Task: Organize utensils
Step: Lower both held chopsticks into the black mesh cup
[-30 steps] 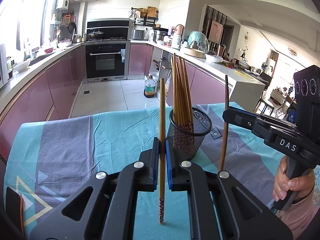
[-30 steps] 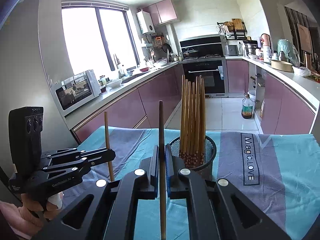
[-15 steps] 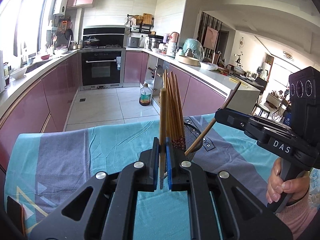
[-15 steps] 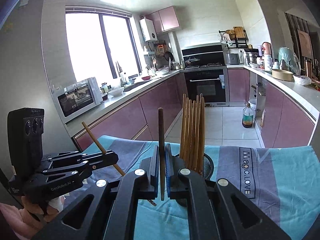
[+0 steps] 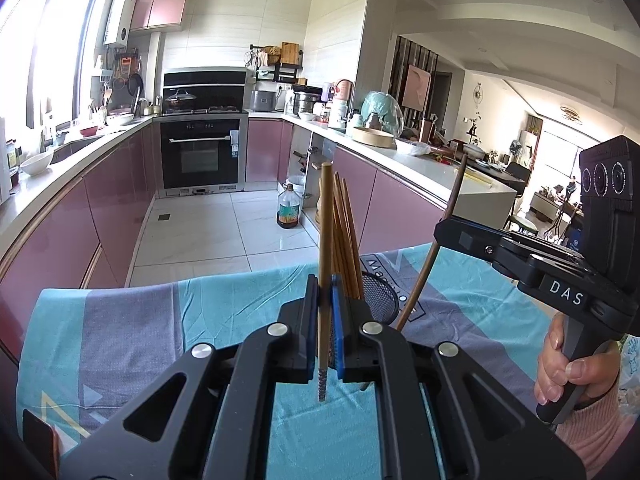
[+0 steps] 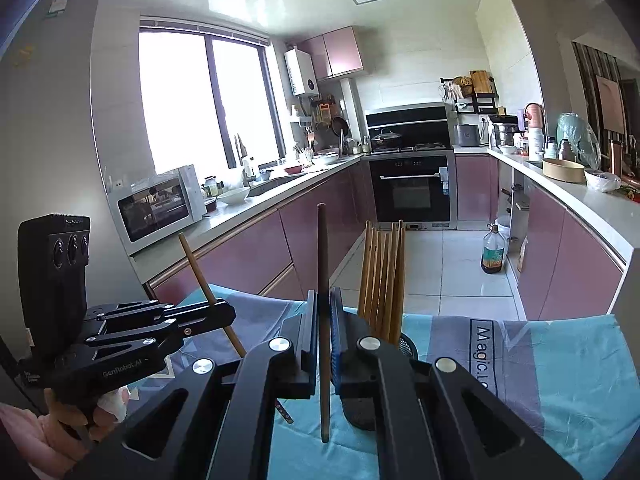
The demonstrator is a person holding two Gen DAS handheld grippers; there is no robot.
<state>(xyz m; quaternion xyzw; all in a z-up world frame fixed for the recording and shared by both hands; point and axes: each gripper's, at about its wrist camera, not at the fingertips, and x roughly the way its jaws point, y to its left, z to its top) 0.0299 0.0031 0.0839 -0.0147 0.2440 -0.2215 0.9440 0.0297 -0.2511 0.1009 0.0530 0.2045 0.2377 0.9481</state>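
Note:
My left gripper (image 5: 324, 292) is shut on a light wooden chopstick (image 5: 326, 220) that stands nearly upright, its patterned tip hanging above the cloth. Right behind the fingers stands a black mesh holder (image 5: 380, 298) with several chopsticks (image 5: 346, 236) in it. My right gripper (image 6: 324, 300) is shut on a darker chopstick (image 6: 323, 248), also upright, with the holder (image 6: 406, 344) and its chopsticks (image 6: 384, 276) just to the right. Each view shows the other gripper: the right one (image 5: 440, 234) with its stick tilted, the left one (image 6: 228, 314) likewise. A hand (image 5: 560, 364) holds the right gripper's grip.
A teal and grey cloth (image 5: 120, 320) covers the table, whose far edge lies just beyond the holder. Past it are a tiled floor, an oil bottle (image 5: 289, 210), pink cabinets and an oven. A microwave (image 6: 156, 206) stands on the left counter.
Both grippers have risen with their chopsticks, whose tips have lifted off the cloth. The holder has sunk lower in both views, and each stick looks tilted from the other camera.

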